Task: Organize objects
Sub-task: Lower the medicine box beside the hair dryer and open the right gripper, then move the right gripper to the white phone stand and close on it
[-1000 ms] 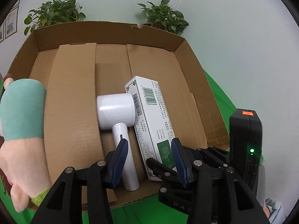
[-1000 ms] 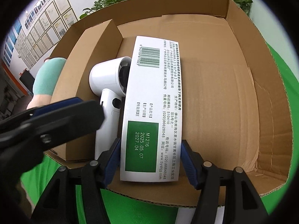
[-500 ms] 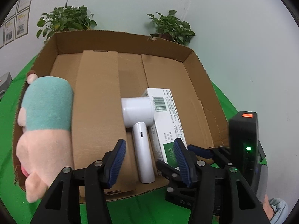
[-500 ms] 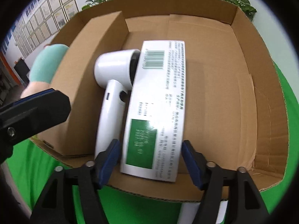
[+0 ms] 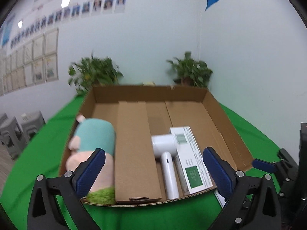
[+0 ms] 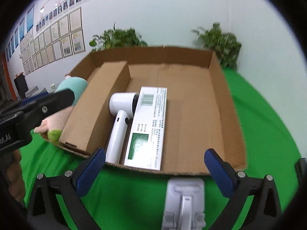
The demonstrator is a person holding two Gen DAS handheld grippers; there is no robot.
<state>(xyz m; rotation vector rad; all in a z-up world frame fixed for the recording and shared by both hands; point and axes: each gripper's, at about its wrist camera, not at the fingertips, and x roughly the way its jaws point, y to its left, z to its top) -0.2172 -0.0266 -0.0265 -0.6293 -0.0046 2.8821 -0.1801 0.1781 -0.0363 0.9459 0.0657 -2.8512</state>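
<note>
A shallow cardboard tray sits on a green cloth. In it lie a plush toy at the left, a long brown carton, a white hair dryer and a white box with a green label. My left gripper is open and empty, held back from the tray's near edge. My right gripper is open and empty, also back from the near edge. The left gripper also shows at the left of the right wrist view.
A white plastic package lies on the green cloth in front of the tray, between my right fingers. Two potted plants stand behind the tray by the wall. Grey stools stand far left.
Both grippers have pulled back and up from the tray and opened wide. The white box, which lay between my right fingers, now rests free in the tray beside the hair dryer.
</note>
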